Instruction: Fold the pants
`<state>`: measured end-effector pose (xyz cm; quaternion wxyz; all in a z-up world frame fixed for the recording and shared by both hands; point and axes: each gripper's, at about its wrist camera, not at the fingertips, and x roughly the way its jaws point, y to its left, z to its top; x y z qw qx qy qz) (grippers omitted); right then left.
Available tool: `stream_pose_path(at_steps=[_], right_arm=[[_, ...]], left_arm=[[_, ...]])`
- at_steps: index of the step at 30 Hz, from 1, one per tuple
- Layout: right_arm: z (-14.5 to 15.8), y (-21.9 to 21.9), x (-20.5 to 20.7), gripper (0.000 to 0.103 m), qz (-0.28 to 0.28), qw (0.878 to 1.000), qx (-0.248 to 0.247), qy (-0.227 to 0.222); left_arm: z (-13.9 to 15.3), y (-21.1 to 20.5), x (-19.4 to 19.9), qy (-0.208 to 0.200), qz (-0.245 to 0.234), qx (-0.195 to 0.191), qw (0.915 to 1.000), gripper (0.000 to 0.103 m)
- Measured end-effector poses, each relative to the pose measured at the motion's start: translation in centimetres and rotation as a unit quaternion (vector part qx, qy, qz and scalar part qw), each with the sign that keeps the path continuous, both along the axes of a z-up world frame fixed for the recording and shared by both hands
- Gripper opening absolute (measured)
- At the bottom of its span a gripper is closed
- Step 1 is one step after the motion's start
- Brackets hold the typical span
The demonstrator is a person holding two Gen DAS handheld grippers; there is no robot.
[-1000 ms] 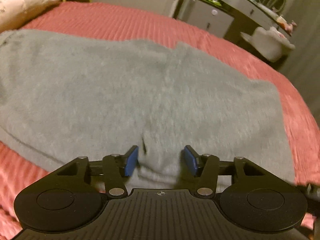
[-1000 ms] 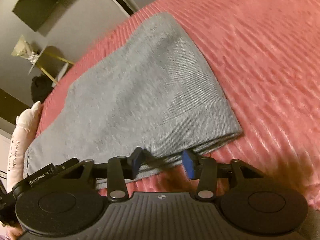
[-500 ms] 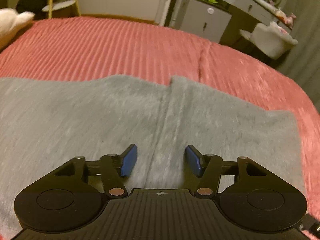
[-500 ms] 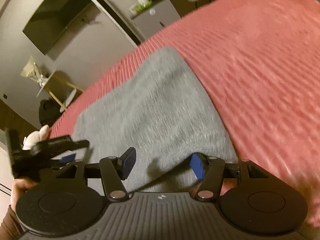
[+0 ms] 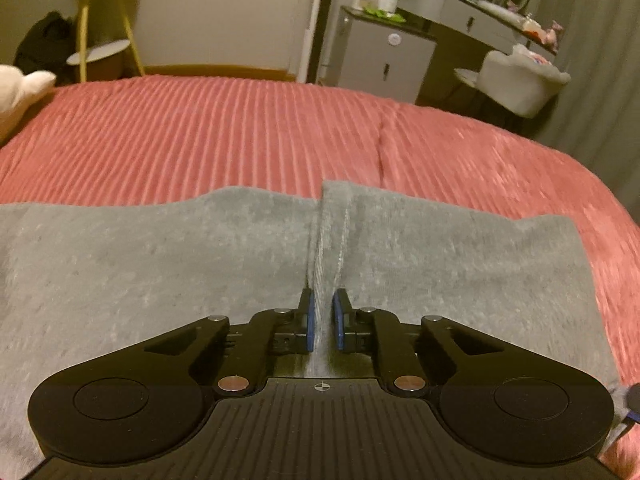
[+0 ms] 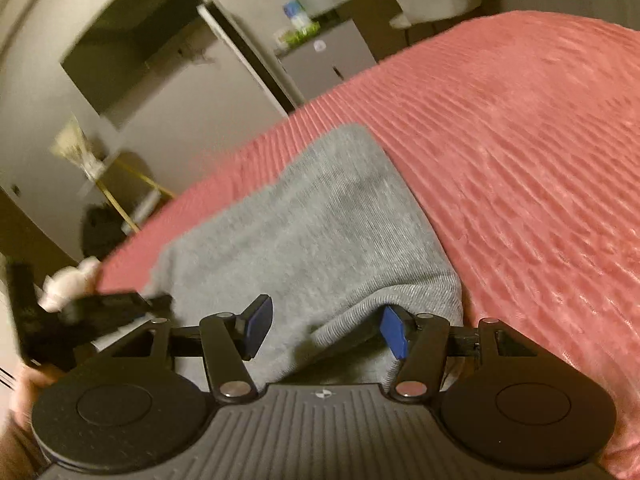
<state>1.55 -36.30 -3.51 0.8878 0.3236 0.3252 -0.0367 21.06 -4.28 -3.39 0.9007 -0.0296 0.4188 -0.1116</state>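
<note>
Grey pants (image 5: 160, 272) lie flat across a red ribbed bedspread (image 5: 240, 128). My left gripper (image 5: 322, 322) is shut on a raised ridge of the grey fabric near its middle seam. In the right wrist view the pants (image 6: 312, 232) lie folded, with their cuff end bunched between the fingers. My right gripper (image 6: 326, 330) is open, its jaws on either side of that cuff end; the right blue pad (image 6: 394, 336) touches the fabric. The left gripper's body shows blurred in the right wrist view (image 6: 92, 312).
A white stuffed toy (image 5: 20, 88) lies at the bed's left edge. Beyond the bed stand a yellow-legged side table (image 5: 104, 40), a grey cabinet (image 5: 380, 56), a dresser and a white chair (image 5: 520, 80). The bedspread stretches far to the right (image 6: 520, 160).
My left gripper has closed from wide open onto the pants' middle ridge. My right gripper has moved forward over the cuff end and stays open. Both cameras have tilted up.
</note>
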Motion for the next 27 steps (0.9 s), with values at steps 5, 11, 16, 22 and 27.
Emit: stream_pose_path(at_steps=[5, 11, 16, 22, 27], right_arm=[[0.3, -0.7, -1.4, 0.059, -0.01, 0.998, 0.038, -0.044], [0.9, -1.2, -2.3, 0.05, -0.001, 0.995, 0.069, -0.077], [0.9, -1.3, -2.6, 0.05, -0.005, 0.994, 0.07, -0.089], [-1.5, -1.7, -1.0, 0.052, -0.013, 0.994, 0.105, -0.041], [-1.7, -1.3, -0.5, 0.054, -0.012, 0.995, 0.096, -0.023]], left_arm=[[-0.1, 1.2, -0.4, -0.007, 0.039, 0.06, 0.9974, 0.002], [0.7, 8.2, -4.0, -0.004, 0.128, -0.028, 0.9913, 0.059], [2.2, 19.4, -9.5, -0.042, 0.291, -0.11, 0.9496, 0.079], [-1.1, 27.5, -11.0, 0.006, 0.379, -0.134, 0.9157, 0.074], [-2.9, 29.3, -9.7, 0.011, 0.386, -0.179, 0.905, 0.074]])
